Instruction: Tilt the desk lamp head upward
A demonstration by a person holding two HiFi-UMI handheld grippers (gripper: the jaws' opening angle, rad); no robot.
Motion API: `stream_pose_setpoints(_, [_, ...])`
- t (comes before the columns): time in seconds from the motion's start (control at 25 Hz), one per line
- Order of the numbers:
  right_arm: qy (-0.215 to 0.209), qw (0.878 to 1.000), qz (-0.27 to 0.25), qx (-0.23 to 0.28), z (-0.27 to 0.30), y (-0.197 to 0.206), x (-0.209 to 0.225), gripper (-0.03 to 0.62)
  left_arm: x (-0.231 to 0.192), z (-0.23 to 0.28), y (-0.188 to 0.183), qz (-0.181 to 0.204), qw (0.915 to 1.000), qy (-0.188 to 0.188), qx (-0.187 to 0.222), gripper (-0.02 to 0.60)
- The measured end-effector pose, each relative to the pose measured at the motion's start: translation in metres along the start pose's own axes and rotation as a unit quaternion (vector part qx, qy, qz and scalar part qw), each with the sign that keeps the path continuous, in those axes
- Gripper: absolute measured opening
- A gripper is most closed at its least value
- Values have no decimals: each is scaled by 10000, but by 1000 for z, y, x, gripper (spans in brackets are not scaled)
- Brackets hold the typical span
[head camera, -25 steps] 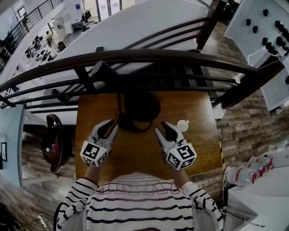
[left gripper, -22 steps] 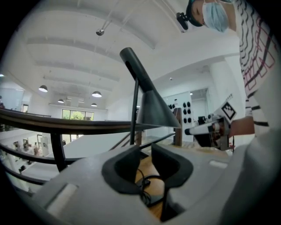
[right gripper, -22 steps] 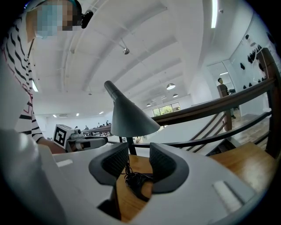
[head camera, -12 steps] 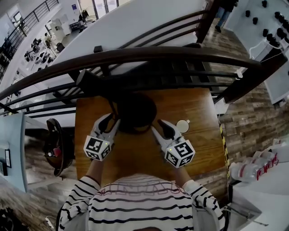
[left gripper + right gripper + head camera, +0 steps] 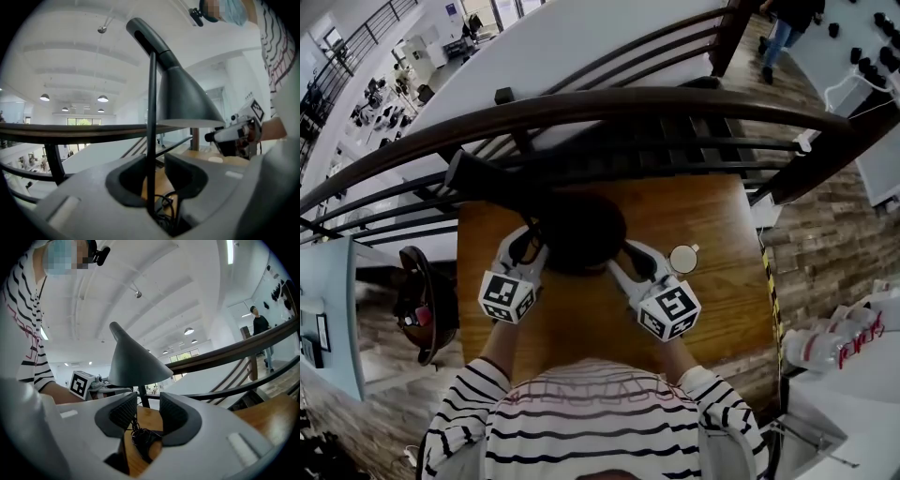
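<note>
A black desk lamp stands on the wooden table, its cone shade pointing down. In the left gripper view the thin stem rises between the jaws of my left gripper, under the shade. These jaws have just been opening; a gap shows beside the stem, so the gripper is open. From above, my left gripper sits at the shade's left. My right gripper sits at its right. It is open, with only the coiled cable lying between the jaws and the shade above them.
A dark curved railing runs along the table's far edge, close behind the lamp. A small white round object lies right of my right gripper. A dark chair stands left of the table, and bottles at the right.
Both grippers have moved forward to either side of the lamp shade. The left gripper's jaws now stand around the stem.
</note>
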State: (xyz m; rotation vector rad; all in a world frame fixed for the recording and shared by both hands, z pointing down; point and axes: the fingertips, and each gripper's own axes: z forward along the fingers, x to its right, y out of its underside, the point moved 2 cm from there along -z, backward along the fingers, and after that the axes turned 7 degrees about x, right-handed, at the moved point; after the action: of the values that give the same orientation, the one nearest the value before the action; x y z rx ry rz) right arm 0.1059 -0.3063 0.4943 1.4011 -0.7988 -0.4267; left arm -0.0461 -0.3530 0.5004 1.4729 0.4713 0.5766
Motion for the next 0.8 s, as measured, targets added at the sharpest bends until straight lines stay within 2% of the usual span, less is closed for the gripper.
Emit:
stream_pose_setpoints(0.16, [-257,9994,-118,177,6,-5,-4,147,-4,3,2,-55,10000,-75,8,50])
stream_pose_setpoints(0.52, [-401,9988,-179,199,11,-8,-10,138,-6,1,1,-82,9999,-57,26,48])
stream_pose_setpoints(0.8, [-251,9988,-379,202,6,-16,-12,107,-7,0,0,-109,9999,-40,22,46])
